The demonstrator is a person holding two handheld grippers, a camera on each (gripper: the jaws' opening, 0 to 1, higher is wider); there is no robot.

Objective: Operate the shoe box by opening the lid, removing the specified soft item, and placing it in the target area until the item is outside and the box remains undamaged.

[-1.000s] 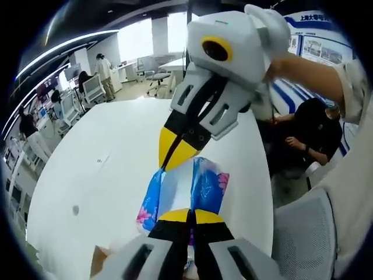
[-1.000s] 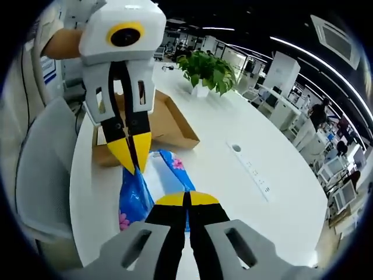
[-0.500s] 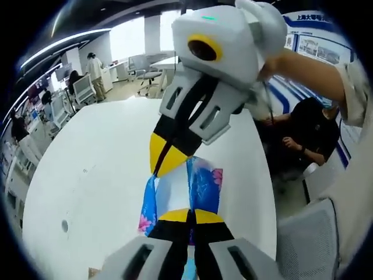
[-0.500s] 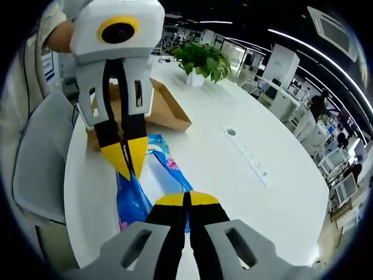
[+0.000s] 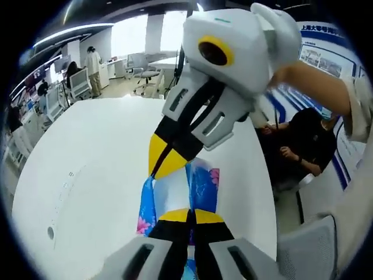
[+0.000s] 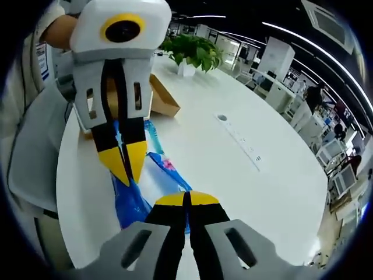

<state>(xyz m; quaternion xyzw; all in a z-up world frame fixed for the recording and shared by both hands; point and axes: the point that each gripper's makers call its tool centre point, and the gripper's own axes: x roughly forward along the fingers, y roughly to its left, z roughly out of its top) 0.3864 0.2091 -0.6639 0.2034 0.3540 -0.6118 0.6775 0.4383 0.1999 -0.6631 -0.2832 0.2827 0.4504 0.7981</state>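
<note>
Left gripper (image 5: 187, 217): yellow-tipped jaws pressed together on the near edge of the soft packet (image 5: 175, 192); in the right gripper view it comes in from the upper left, tips (image 6: 123, 163) pinching the packet's far end.

Right gripper (image 6: 186, 200): jaws closed on the opposite edge of the same packet; in the left gripper view it reaches down from the upper right, tips (image 5: 163, 160) meeting at the packet's top.

Soft packet: blue and white, with pink flower print, stretched between the two grippers, outside the box; whether it touches the table below is hard to tell.

Shoe box (image 6: 158, 99): brown cardboard, on the table beyond the left gripper in the right gripper view, mostly hidden behind that gripper; its lid state cannot be judged.

Table (image 5: 99, 151): broad, white, spreading ahead of both grippers.

Potted plant (image 6: 189, 53): green, on the table, past the box in the right gripper view.

Seated person (image 5: 303, 146): in dark clothes, beyond the table edge, right of the right gripper in the left gripper view.
</note>
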